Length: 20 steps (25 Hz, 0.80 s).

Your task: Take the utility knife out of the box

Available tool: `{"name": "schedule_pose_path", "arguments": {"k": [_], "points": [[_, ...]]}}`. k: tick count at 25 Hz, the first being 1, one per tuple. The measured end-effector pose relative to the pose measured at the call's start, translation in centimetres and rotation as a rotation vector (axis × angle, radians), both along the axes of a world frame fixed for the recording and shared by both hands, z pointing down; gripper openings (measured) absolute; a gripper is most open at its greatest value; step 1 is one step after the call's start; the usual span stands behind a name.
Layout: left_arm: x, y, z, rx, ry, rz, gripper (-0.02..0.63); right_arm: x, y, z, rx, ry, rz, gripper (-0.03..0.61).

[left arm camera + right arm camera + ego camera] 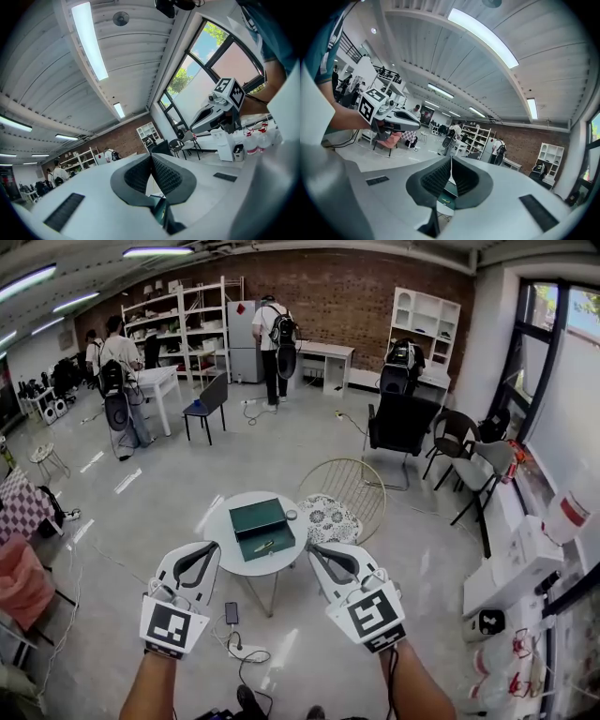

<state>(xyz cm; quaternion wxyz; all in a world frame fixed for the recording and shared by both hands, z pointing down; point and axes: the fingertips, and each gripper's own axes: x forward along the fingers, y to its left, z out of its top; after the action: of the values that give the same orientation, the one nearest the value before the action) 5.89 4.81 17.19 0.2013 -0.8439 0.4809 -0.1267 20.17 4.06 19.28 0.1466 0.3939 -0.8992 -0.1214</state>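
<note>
An open dark green box (262,528) lies on a small round white table (225,554) in the head view. Inside its lower half rests a small yellowish utility knife (263,546). My left gripper (210,548) hovers at the table's near left edge, jaws shut and empty. My right gripper (316,549) hovers at the near right edge, also shut with nothing held. Both sit short of the box. In the right gripper view the green box (448,190) shows through the gap below the closed pads (440,178). The left gripper view shows closed pads (164,174).
A round wire chair with a patterned cushion (328,517) stands right of the table. A phone and power strip with cables (236,634) lie on the floor below. People (277,343) stand far back near shelves; black chairs (401,423) are at the right.
</note>
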Motion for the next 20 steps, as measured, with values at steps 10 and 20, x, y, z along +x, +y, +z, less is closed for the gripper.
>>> {"name": "schedule_pose_path", "arguments": {"k": [10,20], "points": [[-7.3,-7.0,0.5,-0.01,0.009,0.125,0.018,-7.5,-4.9,0.7,-0.021,0.009,0.121,0.038],[-15.1,-13.0,0.4,-0.004,0.029,0.199,0.018,-15.0,-9.8,0.8,-0.021,0.013,0.202,0.038]]}}
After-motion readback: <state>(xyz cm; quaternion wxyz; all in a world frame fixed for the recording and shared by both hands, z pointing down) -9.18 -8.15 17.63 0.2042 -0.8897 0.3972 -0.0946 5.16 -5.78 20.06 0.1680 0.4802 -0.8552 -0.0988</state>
